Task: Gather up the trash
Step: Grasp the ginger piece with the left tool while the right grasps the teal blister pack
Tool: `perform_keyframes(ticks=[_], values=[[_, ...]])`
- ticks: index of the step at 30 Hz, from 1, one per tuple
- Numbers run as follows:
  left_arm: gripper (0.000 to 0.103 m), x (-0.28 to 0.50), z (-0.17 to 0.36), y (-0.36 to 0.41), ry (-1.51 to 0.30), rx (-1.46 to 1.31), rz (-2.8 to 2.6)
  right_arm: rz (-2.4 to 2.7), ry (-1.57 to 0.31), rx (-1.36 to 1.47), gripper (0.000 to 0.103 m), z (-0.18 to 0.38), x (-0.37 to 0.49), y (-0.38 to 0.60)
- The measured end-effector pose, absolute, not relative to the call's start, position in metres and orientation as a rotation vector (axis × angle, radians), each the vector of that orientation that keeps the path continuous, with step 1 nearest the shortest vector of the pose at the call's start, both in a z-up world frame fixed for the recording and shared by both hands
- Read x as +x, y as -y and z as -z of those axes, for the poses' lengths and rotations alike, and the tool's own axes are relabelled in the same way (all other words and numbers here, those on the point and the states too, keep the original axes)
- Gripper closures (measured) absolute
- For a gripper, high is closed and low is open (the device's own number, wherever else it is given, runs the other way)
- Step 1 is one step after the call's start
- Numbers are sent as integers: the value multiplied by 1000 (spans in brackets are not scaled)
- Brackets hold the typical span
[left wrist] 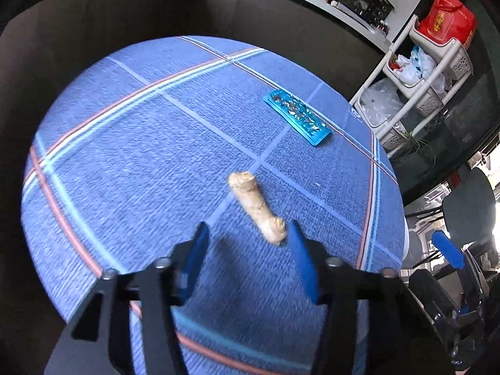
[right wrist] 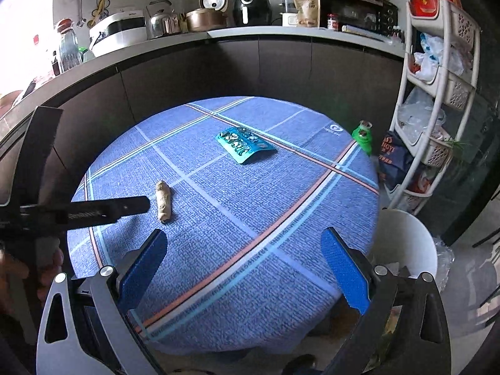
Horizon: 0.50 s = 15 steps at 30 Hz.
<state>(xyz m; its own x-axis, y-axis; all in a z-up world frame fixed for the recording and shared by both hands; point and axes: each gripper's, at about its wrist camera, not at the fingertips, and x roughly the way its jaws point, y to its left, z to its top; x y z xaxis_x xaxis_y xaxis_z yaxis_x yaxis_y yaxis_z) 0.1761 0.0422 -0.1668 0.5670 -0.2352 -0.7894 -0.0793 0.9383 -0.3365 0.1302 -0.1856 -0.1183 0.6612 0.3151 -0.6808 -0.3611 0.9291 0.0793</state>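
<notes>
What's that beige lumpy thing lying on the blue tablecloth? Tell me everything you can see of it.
The beige piece looks like a ginger root: knobbly, pale tan, matte, elongated with a wider end. It lies flat on the blue plaid tablecloth, near the middle. Its near end sits just ahead of the left gripper, close to one blue finger; contact is unclear.

Home kitchen: counter (right wrist: 281,32) with rice cooker (right wrist: 118,31), kettle (right wrist: 161,20), toaster oven (right wrist: 359,12).
</notes>
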Motion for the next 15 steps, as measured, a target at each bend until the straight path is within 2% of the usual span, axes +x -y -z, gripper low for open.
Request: perform_keyframes(ticks=[3,9,11,12,15], values=[[63,190,173,-40,-978,-360,99,-390,-768,-59,9,122,145,182],[64,213,176,-39,-972,-363,86,-390,-780,-49,9,129,188,179],[73,221,177,-37,-976,-355,92,-399,-789,-49,9,131,205,177],[82,224,178,-37,-980,-353,99,-405,-791,-47,9,132,210,177],[82,229,178,-36,-975,-337,122,-423,-804,-47,9,136,232,173]])
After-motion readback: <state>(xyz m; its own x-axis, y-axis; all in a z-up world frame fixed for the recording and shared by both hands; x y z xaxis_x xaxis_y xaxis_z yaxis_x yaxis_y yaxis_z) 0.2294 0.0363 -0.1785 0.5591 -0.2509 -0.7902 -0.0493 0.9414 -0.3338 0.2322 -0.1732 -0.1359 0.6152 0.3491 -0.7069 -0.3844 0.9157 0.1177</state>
